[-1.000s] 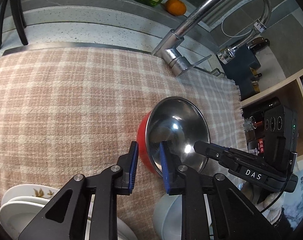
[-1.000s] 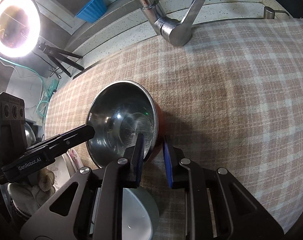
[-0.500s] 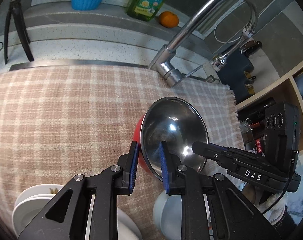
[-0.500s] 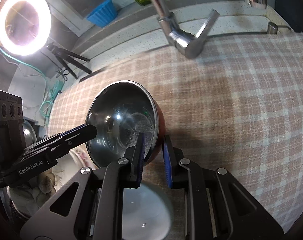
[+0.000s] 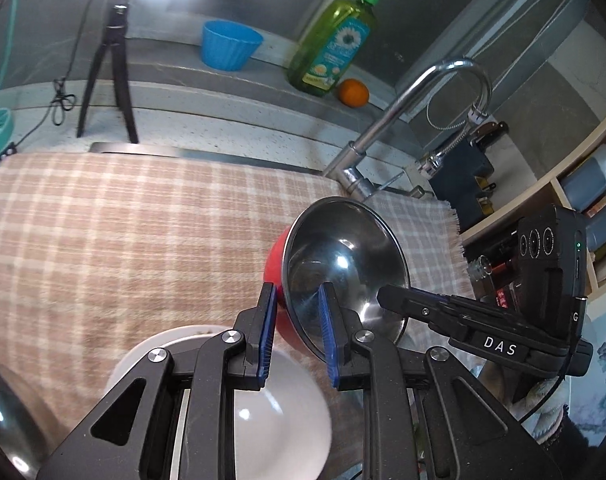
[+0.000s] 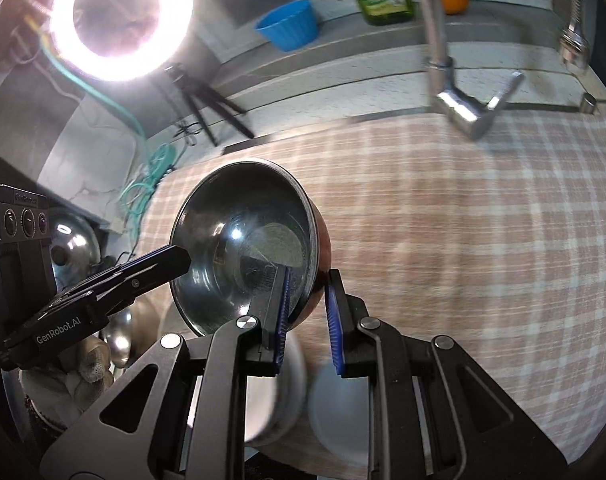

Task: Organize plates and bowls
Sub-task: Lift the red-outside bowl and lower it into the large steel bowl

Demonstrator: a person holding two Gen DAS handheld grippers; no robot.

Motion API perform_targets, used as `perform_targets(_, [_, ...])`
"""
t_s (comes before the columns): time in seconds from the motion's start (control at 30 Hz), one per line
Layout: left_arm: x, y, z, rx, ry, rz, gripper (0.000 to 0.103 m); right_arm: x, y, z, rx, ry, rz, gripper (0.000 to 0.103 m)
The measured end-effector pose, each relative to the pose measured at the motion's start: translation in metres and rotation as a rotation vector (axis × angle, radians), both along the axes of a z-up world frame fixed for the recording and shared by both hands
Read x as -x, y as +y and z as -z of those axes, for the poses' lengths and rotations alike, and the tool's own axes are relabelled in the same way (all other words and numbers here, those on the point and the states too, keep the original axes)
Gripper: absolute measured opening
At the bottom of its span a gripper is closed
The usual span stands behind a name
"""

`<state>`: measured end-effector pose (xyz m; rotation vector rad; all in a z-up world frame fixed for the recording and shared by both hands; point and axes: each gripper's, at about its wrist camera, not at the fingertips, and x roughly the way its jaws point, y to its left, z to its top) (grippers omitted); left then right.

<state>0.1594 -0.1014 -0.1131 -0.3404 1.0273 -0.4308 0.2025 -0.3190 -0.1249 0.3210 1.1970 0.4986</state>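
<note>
A steel bowl with a red outside is held in the air above the checked cloth, tilted, gripped from both sides. My left gripper is shut on its near rim, one pad inside and one outside. My right gripper is shut on the opposite rim of the same bowl. A white bowl sits below my left gripper. In the right wrist view, white dishes lie blurred under the fingers.
The checked cloth covers the counter. A chrome tap stands behind it. On the ledge are a blue cup, a green soap bottle and an orange. A ring light on a tripod stands at the left. Shelves are at the right.
Both grippers have lifted the red steel bowl up off the cloth and drawn back. The ledge and ring light have come into view, and the white bowl now lies under my left gripper.
</note>
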Motion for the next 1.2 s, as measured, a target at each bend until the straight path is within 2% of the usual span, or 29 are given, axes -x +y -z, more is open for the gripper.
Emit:
perform_targets(0.63, [0.073,0.136,-0.012,0.018,0.007,-0.191,0.019,0.051,0.143,-0.020,-0.056,-0.016,-0.229,0.018])
perform_targets(1.2, [0.121,0.222,0.009,0.014,0.071,-0.355,0.019,0.083,0.249,-0.010,-0.023,-0.003,-0.437,0.019])
